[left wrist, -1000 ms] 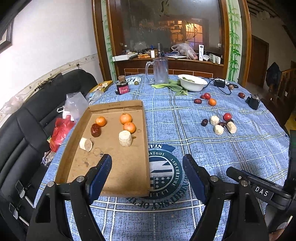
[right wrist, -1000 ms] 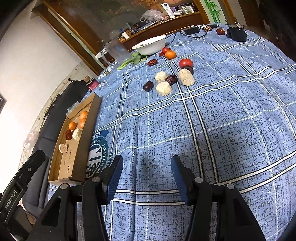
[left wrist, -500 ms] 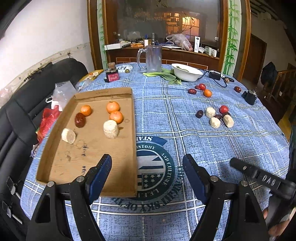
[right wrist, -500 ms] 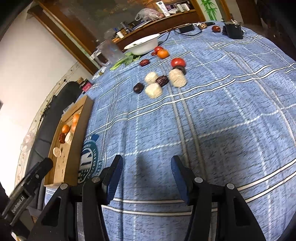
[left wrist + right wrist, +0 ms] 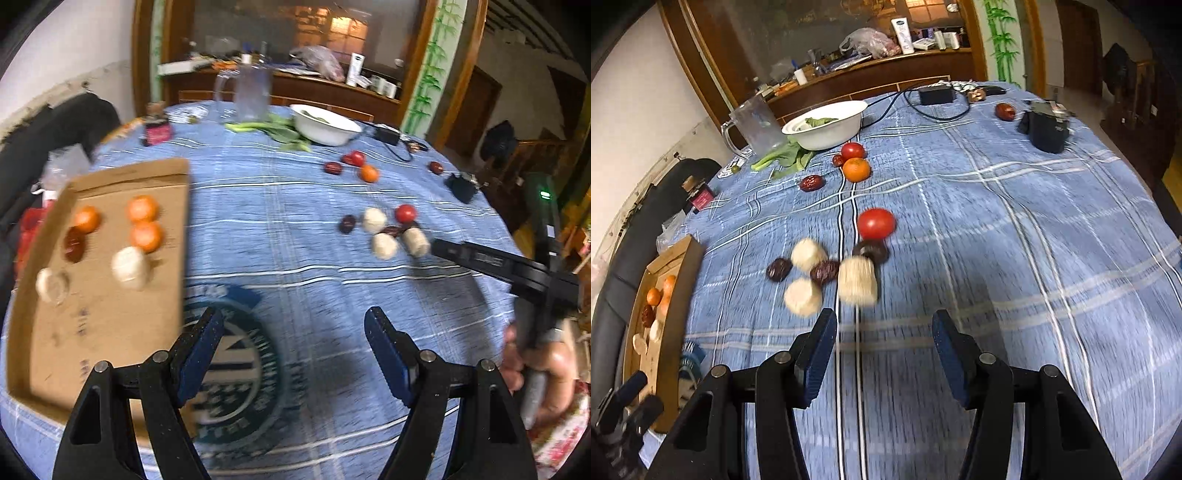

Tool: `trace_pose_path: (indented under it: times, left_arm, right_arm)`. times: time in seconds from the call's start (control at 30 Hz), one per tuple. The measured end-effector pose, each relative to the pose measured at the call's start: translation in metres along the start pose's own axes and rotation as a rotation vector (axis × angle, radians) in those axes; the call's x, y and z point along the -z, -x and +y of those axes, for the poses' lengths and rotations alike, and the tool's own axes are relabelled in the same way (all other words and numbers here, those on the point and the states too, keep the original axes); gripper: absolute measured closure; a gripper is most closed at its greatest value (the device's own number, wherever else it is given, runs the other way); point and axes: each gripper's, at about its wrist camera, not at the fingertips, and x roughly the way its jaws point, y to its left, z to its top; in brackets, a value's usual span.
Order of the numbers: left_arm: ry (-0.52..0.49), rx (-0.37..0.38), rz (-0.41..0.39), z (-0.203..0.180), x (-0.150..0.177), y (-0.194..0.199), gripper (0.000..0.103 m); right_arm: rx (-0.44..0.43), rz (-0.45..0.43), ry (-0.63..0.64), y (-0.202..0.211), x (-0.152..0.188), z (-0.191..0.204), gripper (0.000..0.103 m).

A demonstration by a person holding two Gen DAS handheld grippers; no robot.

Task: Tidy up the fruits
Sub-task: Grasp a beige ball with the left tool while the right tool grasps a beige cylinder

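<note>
A cardboard tray (image 5: 99, 332) lies on the left of the blue cloth and holds three oranges (image 5: 146, 236), a dark red date (image 5: 74, 245) and two pale chunks (image 5: 129, 267). My left gripper (image 5: 293, 328) hovers open over the cloth just right of the tray, empty. A loose cluster sits mid-table: a red tomato (image 5: 876, 222), dark dates (image 5: 824, 271) and three pale chunks (image 5: 857, 280). My right gripper (image 5: 884, 338) stands open just in front of that cluster, nothing between its fingers. Farther back lie an orange (image 5: 856, 169), another tomato (image 5: 852, 150) and more dates (image 5: 812, 182).
A white bowl (image 5: 827, 127) with greens, a clear jug (image 5: 757, 123), leafy stalks (image 5: 786, 157), a black charger (image 5: 936, 94) with cable and a black pouch (image 5: 1045, 129) stand at the back. A black sofa (image 5: 44, 140) runs along the left. A hand (image 5: 546, 373) holds the right gripper's handle.
Both views have moved forward and tilted down. The right gripper has closed in on the mid-table cluster. The left gripper has shifted right, off the tray's corner. Neither gripper's opening changed.
</note>
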Motion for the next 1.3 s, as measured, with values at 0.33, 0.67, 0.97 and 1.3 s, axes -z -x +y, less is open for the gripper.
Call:
trace_pose_path:
  times: [0.33,0.67,0.97,1.3]
  left_arm:
    - [-0.142,0.009,0.018,-0.04,-0.024,-0.051,0.041]
    - [-0.205,0.082,0.046,-0.079,-0.045,-0.102,0.041]
    - [-0.226,0.172,0.082,-0.088,-0.05,-0.135,0.07]
    - [-0.194,0.117,0.076,-0.077,-0.05,-0.129,0.075]
  right_arm:
    - [-0.021,0.017,0.083,-0.036,-0.013,0.014,0.071]
    - [-0.015,-0.003,-0.002,-0.028,-0.014,-0.013,0.074]
    - [-0.045,0.007,-0.02,-0.027,-0.015,-0.019,0.074]
    - [-0.012,-0.004,0.021,-0.027,-0.014,-0.012,0.074]
